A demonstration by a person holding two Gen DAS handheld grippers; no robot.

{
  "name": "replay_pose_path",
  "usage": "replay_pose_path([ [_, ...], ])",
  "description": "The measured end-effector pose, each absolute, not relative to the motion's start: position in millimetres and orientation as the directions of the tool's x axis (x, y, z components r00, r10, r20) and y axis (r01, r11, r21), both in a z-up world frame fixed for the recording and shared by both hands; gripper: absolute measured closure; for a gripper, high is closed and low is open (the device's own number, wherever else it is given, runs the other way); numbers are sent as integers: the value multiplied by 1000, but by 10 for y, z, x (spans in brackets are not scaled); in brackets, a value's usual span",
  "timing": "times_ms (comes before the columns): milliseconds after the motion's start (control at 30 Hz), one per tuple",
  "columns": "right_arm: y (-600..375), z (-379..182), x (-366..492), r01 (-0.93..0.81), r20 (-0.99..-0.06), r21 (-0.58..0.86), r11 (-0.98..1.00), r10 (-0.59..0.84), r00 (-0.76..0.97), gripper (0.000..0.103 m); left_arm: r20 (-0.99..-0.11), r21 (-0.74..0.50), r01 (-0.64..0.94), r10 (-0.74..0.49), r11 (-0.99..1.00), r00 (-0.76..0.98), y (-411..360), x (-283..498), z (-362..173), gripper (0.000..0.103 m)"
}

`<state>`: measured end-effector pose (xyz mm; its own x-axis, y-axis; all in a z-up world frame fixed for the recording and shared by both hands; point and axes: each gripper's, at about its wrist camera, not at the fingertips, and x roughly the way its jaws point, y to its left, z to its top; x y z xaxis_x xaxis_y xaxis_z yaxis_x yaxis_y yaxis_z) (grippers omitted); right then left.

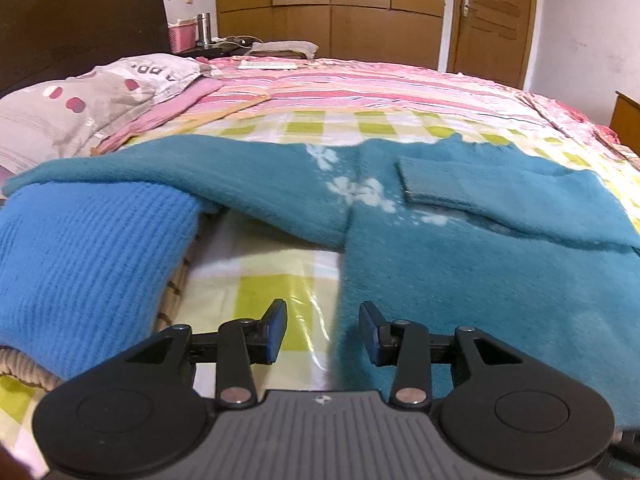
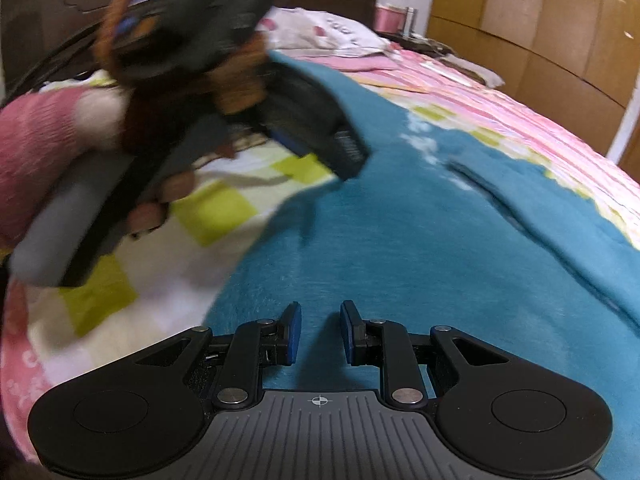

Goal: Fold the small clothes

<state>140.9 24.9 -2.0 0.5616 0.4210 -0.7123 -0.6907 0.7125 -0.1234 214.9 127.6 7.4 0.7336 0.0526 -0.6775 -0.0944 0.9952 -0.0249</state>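
Observation:
A teal sweater (image 1: 460,248) with white flowers lies flat on the checked bedsheet (image 1: 260,280); one sleeve is folded across its chest and the other stretches left. My left gripper (image 1: 323,330) is open and empty, low over the sweater's left hem edge. My right gripper (image 2: 320,332) is open and empty just above the teal sweater (image 2: 420,248). In the right wrist view the left gripper body (image 2: 248,92) shows blurred at upper left, held by a hand in a pink sleeve.
A folded bright blue knit (image 1: 80,260) sits on a woven basket (image 1: 24,364) at left. Pillows (image 1: 80,96) and a pink striped quilt (image 1: 360,84) lie farther up the bed. A wardrobe (image 1: 332,4) and a door (image 1: 492,20) stand behind.

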Motion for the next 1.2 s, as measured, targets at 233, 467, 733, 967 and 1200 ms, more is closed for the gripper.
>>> replay_pose_path([
  [233,309,-47,1253,-731,-709,-87,677,474,523,81,-685,1,-115,84,993,724,1274,2188,50,57],
  [467,256,-60,1095,-757,-699,-79,648,506,506,80,-689,36,-112,106,993,717,1188,2228,36,57],
  [733,265,-66,917,-792,-684,-91,604,540,490,80,-692,70,-113,130,991,710,1128,2247,39,57],
  [967,221,-75,886,-796,-684,-47,603,561,466,80,-691,100,-109,148,989,708,1096,2280,50,56],
  [1200,169,-79,884,-794,-681,-6,608,579,448,80,-687,120,-109,161,987,709,1068,2307,71,56],
])
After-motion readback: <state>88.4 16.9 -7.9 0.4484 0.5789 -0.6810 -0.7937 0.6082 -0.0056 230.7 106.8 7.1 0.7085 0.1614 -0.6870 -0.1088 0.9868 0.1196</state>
